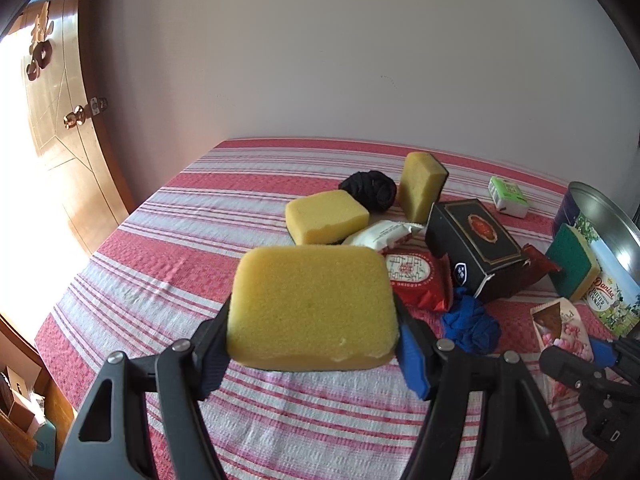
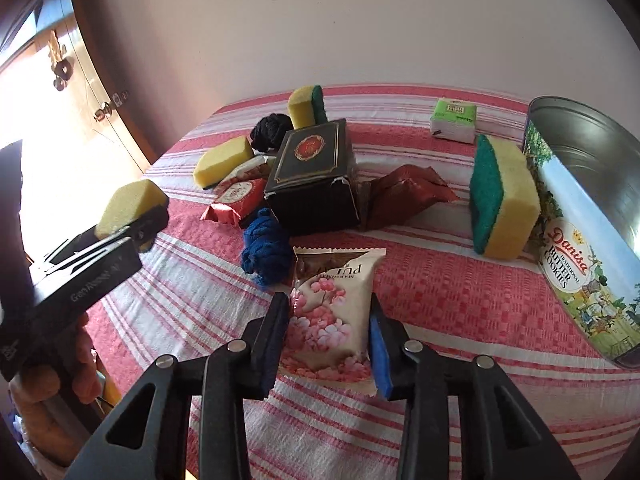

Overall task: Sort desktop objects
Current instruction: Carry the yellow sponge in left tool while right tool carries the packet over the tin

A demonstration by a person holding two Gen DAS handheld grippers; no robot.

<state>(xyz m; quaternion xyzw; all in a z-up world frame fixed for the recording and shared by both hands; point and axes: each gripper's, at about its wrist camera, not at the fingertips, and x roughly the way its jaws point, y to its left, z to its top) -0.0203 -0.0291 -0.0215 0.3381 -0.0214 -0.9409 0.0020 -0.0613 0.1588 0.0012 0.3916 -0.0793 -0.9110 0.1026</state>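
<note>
The open round Danisa butter-cookie tin is seen tipped; its visible interior is bare metal. The left tool is clenched on a yellow rectangular sponge, held flat above the striped table, long axis crosswise. The right tool grips a pink floral snack packet, long axis pointing forward.

Striped tablecloth; pale wall; wooden door, brass knob.

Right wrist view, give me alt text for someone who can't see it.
The right gripper straddles a flowered snack packet on a striped cloth. Beyond lie a blue sock, a black box, sponges and a cookie tin; the left gripper holds a yellow sponge.
</note>
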